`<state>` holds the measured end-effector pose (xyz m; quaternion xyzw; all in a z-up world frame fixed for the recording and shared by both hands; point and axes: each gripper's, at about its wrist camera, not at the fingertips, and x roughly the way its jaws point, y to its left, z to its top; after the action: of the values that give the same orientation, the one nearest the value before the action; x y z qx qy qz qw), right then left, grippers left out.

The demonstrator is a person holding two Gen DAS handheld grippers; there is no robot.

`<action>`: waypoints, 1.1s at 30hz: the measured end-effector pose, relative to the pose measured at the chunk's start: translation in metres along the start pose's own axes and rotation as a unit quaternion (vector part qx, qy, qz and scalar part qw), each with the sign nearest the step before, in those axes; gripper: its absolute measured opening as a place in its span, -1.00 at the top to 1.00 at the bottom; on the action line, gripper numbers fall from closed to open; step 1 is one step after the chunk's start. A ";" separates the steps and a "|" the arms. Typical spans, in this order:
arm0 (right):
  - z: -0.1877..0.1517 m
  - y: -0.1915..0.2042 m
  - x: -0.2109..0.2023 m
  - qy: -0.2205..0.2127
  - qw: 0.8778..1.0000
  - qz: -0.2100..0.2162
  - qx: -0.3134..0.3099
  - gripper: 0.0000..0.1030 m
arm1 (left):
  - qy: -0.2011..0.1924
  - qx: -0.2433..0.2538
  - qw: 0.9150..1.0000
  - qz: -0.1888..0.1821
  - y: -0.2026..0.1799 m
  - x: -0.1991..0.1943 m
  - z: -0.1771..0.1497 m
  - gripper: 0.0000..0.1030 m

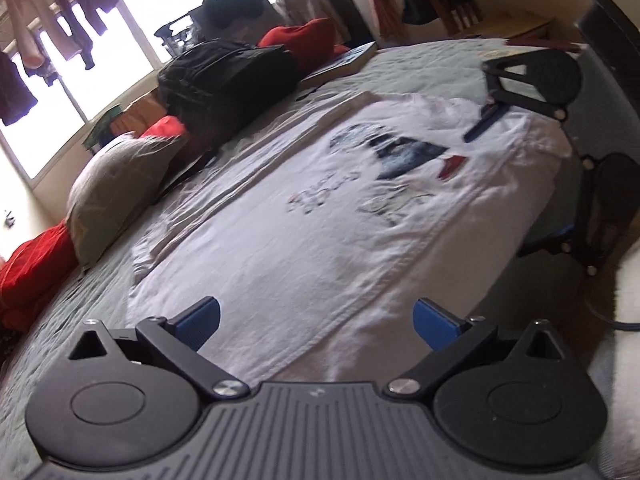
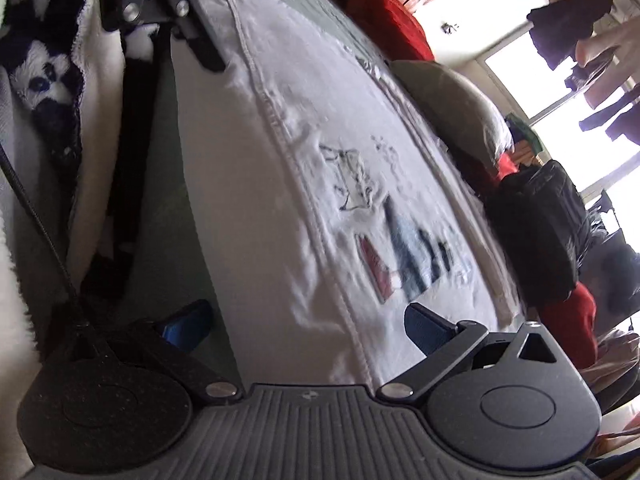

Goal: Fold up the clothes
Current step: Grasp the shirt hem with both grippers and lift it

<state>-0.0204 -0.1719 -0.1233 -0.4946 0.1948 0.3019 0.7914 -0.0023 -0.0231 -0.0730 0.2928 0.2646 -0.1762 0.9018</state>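
Note:
A white T-shirt point(image 1: 320, 216) with a blue and red print lies flat on the grey-green bedspread point(image 1: 420, 68). My left gripper point(image 1: 318, 322) is open, its blue pads point(image 1: 200, 322) spread over the shirt's near end with nothing between them. At the shirt's far end my right gripper point(image 1: 516, 180) is open too, one finger above the cloth and one off the bed's edge. In the right wrist view the shirt point(image 2: 280, 200) runs away from the open right gripper point(image 2: 308, 326), whose fingers straddle its stitched side edge. The left gripper point(image 2: 248, 12) shows at the top.
A black backpack point(image 1: 228, 80), red cushions point(image 1: 36, 264) and a grey pillow point(image 1: 116, 192) line the bed's far side, with a book point(image 1: 340, 64) behind. Clothes hang at the bright window point(image 1: 72, 12). A panda-print blanket point(image 2: 48, 72) lies off the bed's near side.

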 end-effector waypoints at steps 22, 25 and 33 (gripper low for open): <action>0.006 -0.051 -0.042 -0.077 0.991 -0.063 0.094 -1.00 | -0.048 0.083 0.992 0.087 -0.026 0.020 0.027 -0.99; 0.011 -0.047 -0.043 -0.095 0.990 -0.026 0.096 -1.00 | -0.060 0.058 0.993 0.084 -0.014 0.015 0.036 -0.99; 0.044 -0.026 -0.004 -0.078 0.992 -0.061 0.077 -1.00 | -0.063 0.054 0.994 0.065 -0.011 0.013 0.040 -0.99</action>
<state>-0.0053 -0.1418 -0.0840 -0.4182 0.1243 0.2753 0.8567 0.0179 -0.0585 -0.0580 0.3464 0.1776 -0.1492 0.9090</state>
